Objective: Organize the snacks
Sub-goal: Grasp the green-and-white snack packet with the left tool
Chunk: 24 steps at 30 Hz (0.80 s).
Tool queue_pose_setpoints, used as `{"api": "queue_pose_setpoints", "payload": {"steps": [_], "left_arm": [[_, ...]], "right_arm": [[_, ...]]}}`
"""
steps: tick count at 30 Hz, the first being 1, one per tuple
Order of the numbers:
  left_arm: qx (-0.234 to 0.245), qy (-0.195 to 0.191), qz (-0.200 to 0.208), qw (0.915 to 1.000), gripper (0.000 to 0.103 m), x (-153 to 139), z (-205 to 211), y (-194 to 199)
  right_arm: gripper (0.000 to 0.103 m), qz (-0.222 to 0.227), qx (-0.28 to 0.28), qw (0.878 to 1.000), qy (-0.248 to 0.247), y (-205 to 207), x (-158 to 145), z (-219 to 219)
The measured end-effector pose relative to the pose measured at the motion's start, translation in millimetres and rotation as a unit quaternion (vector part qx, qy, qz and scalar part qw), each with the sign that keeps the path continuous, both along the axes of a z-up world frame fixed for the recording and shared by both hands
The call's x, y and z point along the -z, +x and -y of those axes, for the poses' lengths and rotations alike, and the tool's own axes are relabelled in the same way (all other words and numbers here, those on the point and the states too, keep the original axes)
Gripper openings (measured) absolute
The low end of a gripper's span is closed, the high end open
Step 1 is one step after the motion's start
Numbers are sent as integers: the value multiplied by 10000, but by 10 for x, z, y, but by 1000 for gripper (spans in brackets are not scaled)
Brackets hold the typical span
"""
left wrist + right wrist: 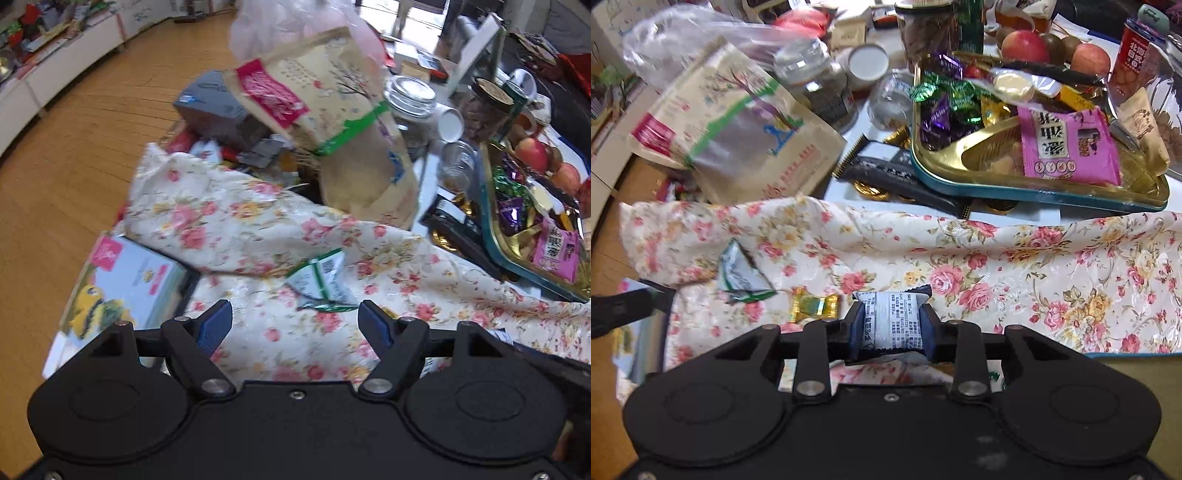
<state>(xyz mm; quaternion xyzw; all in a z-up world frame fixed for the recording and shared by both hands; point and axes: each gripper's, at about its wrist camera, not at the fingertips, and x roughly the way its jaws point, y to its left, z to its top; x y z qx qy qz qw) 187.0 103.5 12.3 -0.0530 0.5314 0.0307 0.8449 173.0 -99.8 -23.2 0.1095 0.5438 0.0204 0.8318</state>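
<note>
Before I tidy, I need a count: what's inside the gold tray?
The gold tray holds a pink packet, purple and green candies and a wrapped biscuit. Anything beneath them is covered.

The paper bag (332,122) is smeared by motion blur, its print unreadable. The packet (892,323) has both sides covered by the pads and its lower end lost behind the right gripper (892,325). The tray (491,236) runs off the left view's right edge. The jar (923,33) is cut by the top edge.
</note>
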Motion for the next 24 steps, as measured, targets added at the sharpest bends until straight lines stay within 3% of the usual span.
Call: {"api": "queue_pose_setpoints", "payload": {"steps": [3, 8, 17, 24], "left_arm": [[301, 119, 3, 9995, 75, 120, 120, 140], [342, 452, -23, 9984, 75, 390, 225, 276], [20, 364, -228, 9991, 75, 727, 114, 465], [-38, 258, -444, 9987, 75, 902, 138, 563]], "right_arm": [[34, 127, 36, 9998, 176, -128, -187, 41], [34, 326, 73, 9994, 93, -334, -412, 130], [34, 368, 159, 9991, 103, -400, -448, 327], [34, 353, 51, 9992, 188, -378, -438, 225]]}}
